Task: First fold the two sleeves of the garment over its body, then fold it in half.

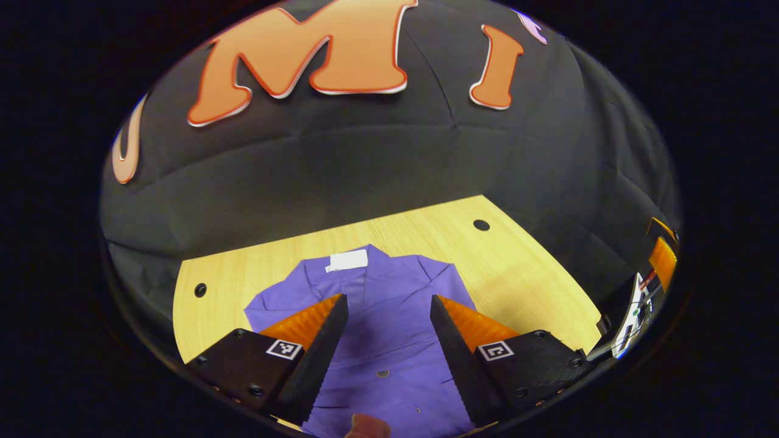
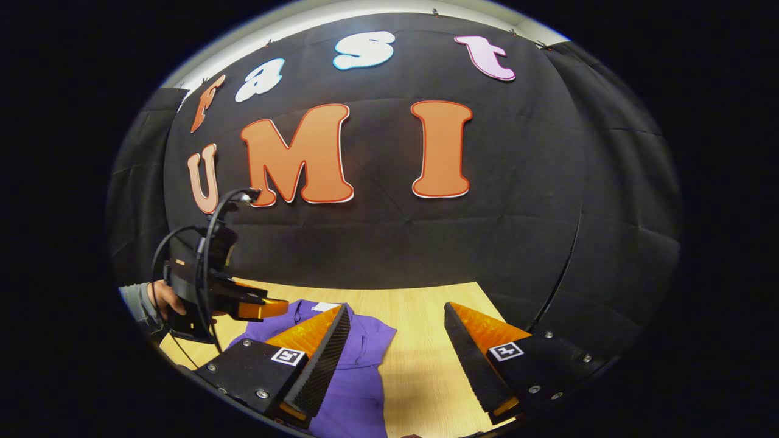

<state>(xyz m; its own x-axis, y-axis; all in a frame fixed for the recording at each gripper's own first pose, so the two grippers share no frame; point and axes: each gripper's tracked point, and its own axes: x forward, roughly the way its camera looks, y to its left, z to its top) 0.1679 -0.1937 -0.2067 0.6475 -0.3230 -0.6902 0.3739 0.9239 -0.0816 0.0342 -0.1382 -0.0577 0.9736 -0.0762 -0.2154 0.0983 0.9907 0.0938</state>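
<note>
Purple shirt (image 1: 389, 322) lying flat mid-bench (image 1: 523, 267), white collar label (image 1: 348, 260) toward the far edge. Left gripper (image 1: 389, 340) spread wide above it, empty. Right gripper view: right gripper (image 2: 395, 353) wide apart, empty, over the shirt's edge; a hand (image 2: 167, 298) holding the left gripper.

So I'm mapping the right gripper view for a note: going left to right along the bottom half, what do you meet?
A person's hand → the left gripper it holds → purple garment → bare wooden table → the right gripper's own right finger.
</note>
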